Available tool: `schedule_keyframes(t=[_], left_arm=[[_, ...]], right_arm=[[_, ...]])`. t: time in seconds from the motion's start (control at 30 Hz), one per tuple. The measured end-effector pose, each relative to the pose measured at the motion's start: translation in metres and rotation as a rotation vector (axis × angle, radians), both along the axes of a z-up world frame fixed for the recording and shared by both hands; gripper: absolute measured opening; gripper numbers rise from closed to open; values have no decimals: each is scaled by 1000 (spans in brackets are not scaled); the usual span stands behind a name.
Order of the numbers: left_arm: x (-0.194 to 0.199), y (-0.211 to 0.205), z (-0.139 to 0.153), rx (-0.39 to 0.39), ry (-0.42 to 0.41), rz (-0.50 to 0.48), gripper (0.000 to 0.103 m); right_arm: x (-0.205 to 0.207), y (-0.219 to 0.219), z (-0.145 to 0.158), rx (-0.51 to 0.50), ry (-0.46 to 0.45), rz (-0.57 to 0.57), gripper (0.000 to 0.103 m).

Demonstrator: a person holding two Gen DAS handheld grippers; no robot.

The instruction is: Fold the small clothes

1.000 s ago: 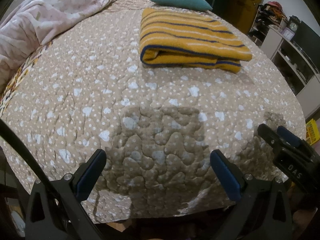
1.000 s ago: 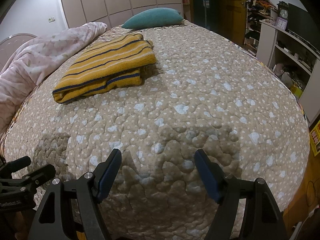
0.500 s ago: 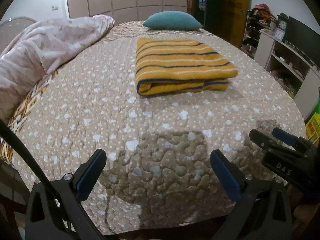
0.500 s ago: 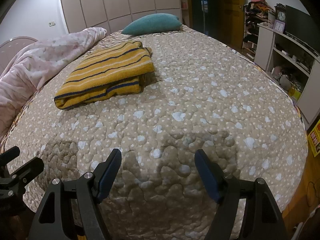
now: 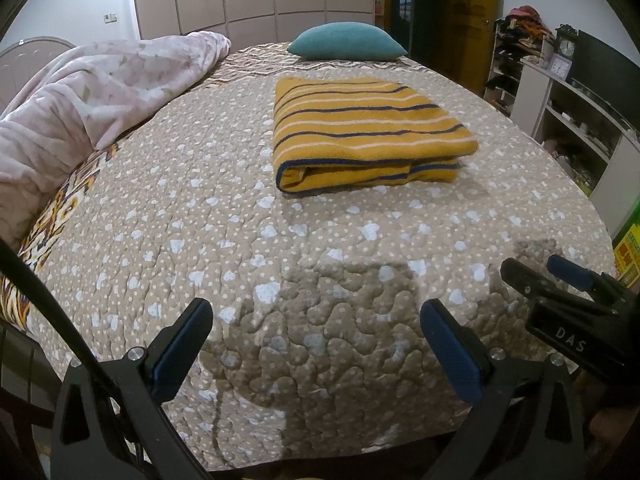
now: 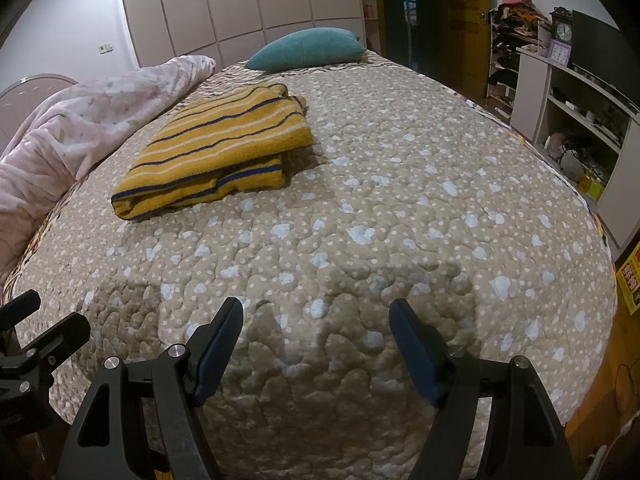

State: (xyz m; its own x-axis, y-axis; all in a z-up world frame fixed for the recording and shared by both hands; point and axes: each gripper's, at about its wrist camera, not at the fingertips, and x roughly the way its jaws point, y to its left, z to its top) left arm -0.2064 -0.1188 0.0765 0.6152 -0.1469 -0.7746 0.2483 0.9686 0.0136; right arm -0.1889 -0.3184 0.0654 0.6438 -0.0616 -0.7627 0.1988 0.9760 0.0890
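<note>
Both grippers, left gripper (image 5: pixel 316 344) and right gripper (image 6: pixel 316 344), are gaping wide and empty while we are facing the striped cloth (image 5: pixel 360 132) lying far ahead, seemingly nearer our left.

Two hand-held tools are seen side by side, both angled downward. The left tool (image 5: pixel 316 344) is held with its blue-padded fingers (image 5: pixel 182 350) spread wide and nothing gripped between them. The right tool (image 6: pixel 316 344) is likewise held agape and empty, its black frame visible at the edge of the left view.
</note>
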Motion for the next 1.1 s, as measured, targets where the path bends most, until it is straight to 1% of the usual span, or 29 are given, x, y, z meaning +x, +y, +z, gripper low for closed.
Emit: schedule_keyframes(t=[0.4, 1.1], left_arm=[[6, 1, -9, 1, 50, 7, 103], [10, 5, -19, -2, 92, 21, 103]], right_arm=[[3, 0, -3, 4, 9, 7, 80], [3, 0, -11, 10, 28, 17, 80]])
